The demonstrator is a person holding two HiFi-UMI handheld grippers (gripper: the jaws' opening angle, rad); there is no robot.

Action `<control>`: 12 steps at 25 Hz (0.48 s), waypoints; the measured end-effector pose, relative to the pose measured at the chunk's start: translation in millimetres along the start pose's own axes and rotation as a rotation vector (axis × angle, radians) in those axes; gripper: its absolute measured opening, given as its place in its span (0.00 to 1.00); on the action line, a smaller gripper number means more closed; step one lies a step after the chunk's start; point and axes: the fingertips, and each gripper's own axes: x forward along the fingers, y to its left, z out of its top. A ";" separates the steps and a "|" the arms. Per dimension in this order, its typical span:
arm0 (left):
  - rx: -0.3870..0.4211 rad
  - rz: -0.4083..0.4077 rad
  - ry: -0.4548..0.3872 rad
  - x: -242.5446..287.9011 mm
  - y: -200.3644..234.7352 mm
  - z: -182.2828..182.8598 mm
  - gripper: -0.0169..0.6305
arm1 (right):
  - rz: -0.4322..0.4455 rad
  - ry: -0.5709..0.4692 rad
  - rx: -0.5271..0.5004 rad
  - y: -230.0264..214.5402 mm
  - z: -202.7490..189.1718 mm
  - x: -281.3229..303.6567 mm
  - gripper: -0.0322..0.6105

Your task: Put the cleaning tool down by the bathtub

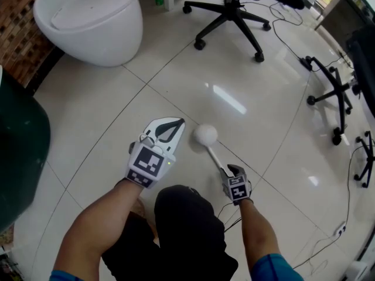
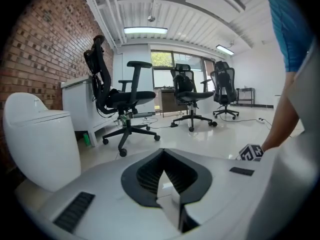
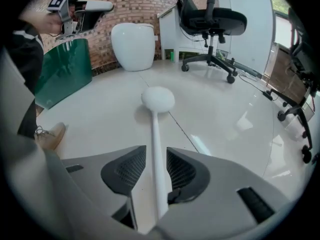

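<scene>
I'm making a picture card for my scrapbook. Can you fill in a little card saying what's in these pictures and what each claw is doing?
Floor: shiny pale tiles
Right claw: shut on the cleaning tool's thin white handle
Cleaning tool: round white head, sticking out in front of the claw
Left claw: shut, holding nothing
Bathtub: white, ahead on the left, apart from the tool
Also there: black office chairs

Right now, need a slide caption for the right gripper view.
Right gripper holds the white cleaning tool by its handle, round head over the tiled floor; toilet and office chair behind.
</scene>
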 end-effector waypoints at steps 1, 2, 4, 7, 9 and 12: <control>0.010 -0.016 0.009 2.4 -5.5 -2.1 0.02 | 0.004 0.017 -0.005 0.8 -4.4 5.2 0.30; 0.016 -0.029 0.016 4.0 -10.2 -4.0 0.02 | 0.007 0.033 -0.006 1.6 -9.4 9.7 0.30; 0.020 -0.045 0.026 4.5 -15.1 -7.0 0.02 | 0.004 0.071 -0.009 2.8 -19.7 18.0 0.30; 0.031 -0.045 0.035 1.3 -13.6 -10.7 0.02 | 0.005 0.134 -0.033 3.5 -31.2 32.5 0.30; 0.034 -0.045 0.041 1.1 -14.4 -12.7 0.02 | 0.007 0.173 -0.059 0.3 -42.0 40.9 0.30; 0.042 -0.046 0.043 1.7 -16.1 -13.2 0.02 | 0.015 0.220 -0.073 -1.5 -57.6 50.5 0.30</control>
